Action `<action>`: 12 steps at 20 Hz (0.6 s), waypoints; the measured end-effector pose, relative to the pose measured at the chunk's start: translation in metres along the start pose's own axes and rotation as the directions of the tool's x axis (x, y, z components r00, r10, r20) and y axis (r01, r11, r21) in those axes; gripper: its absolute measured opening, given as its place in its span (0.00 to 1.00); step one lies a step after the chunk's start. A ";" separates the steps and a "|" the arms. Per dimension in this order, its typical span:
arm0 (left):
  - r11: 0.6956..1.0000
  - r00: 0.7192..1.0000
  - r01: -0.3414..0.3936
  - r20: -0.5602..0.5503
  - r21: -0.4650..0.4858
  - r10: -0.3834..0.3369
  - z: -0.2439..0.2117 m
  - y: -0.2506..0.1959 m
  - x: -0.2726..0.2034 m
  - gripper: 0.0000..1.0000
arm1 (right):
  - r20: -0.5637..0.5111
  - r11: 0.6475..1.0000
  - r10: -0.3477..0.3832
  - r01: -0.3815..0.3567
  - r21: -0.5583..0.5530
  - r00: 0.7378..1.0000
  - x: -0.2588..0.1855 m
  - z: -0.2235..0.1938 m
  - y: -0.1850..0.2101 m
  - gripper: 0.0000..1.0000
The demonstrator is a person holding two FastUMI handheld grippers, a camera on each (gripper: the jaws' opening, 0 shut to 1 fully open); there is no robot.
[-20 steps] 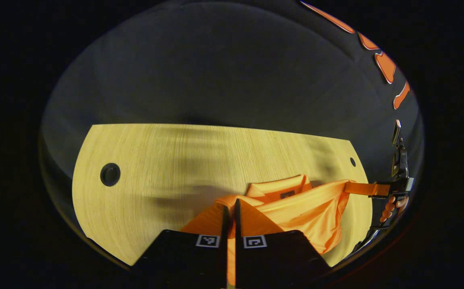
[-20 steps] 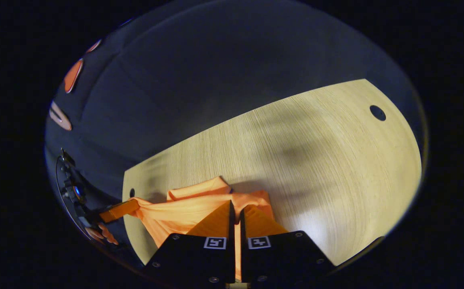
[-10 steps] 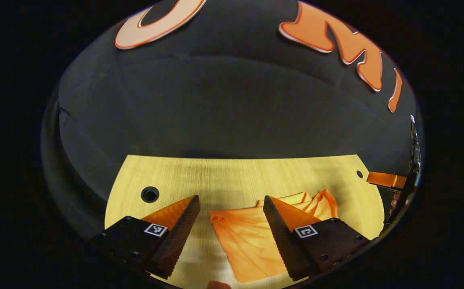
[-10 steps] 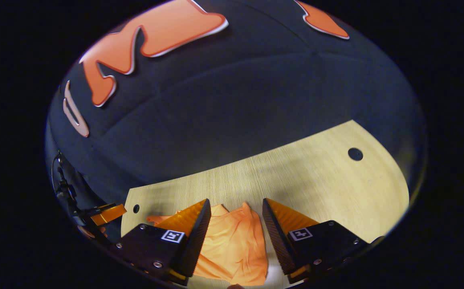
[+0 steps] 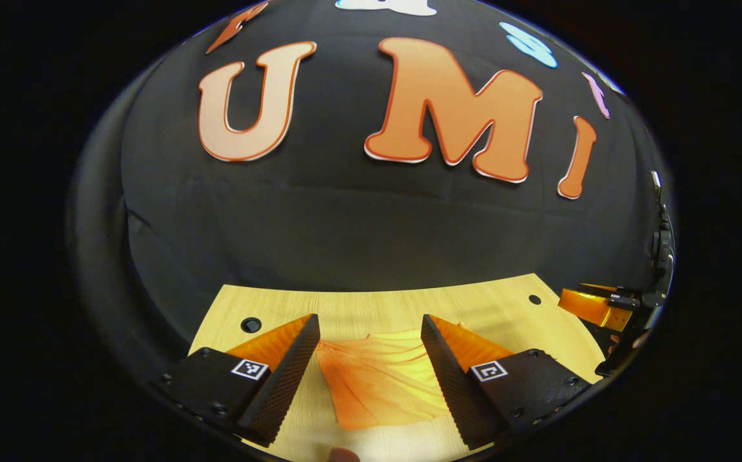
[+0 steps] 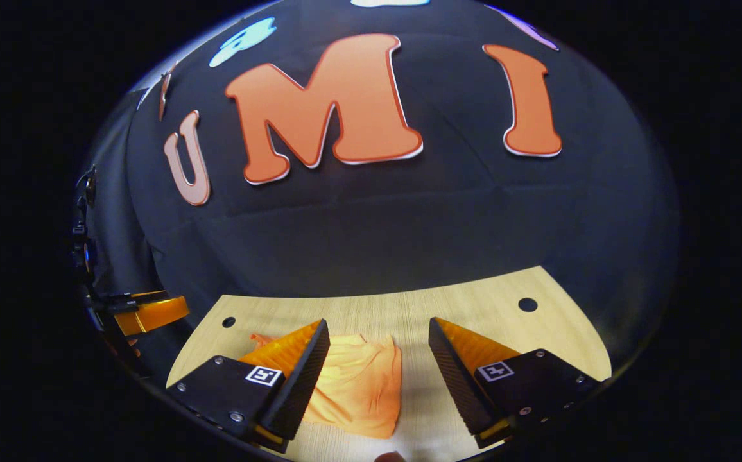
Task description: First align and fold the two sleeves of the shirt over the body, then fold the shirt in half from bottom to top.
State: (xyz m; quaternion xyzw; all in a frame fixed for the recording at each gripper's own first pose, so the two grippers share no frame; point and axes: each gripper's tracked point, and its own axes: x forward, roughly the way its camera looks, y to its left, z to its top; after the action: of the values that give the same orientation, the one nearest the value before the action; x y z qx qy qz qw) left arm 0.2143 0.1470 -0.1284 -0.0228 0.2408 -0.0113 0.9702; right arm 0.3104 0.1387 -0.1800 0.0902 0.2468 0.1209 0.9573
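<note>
The orange shirt (image 5: 377, 385) lies folded in a rumpled pile on the wooden table (image 5: 358, 307), near its front edge. In the left gripper view my left gripper (image 5: 368, 326) hovers just above it, open, with the cloth showing between the spread fingers and touching neither. The right gripper view has the same shirt (image 6: 361, 385) below and left of centre, and my right gripper (image 6: 378, 327) is open over its right edge, holding nothing. Each gripper also appears at the edge of the other's view: the right gripper (image 5: 595, 308), the left gripper (image 6: 149, 313).
Small round holes sit near the table's far corners (image 6: 527, 304) (image 5: 250, 325). The black cloth wall rises straight behind the table's far edge. Bare wood (image 6: 474, 314) stretches to the right of the shirt.
One second ago both grippers were shut on the shirt, holding it up. They have opened, the shirt has dropped onto the table, and both grippers have drawn back and tilted up.
</note>
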 end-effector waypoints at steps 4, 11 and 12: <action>0.999 0.989 -0.003 0.151 0.034 -0.002 0.012 -0.026 -0.070 0.98 | 0.096 0.997 0.025 -0.018 -0.073 0.995 -0.042 0.007 0.009 0.94; 0.998 0.939 -0.038 0.344 0.042 0.022 0.002 -0.056 -0.165 0.98 | 0.201 0.984 0.065 -0.030 -0.176 0.977 -0.118 -0.006 0.034 0.95; 0.998 0.933 -0.050 0.359 0.046 0.030 -0.002 -0.059 -0.178 0.98 | 0.223 0.981 0.071 -0.027 -0.192 0.972 -0.129 -0.005 0.037 0.94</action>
State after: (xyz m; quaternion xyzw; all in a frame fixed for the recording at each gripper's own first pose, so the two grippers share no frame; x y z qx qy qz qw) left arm 0.0556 0.0942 -0.0438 0.0068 0.0601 0.0062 0.9982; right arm 0.1911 0.1389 -0.1177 0.0189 0.1203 0.1562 0.9802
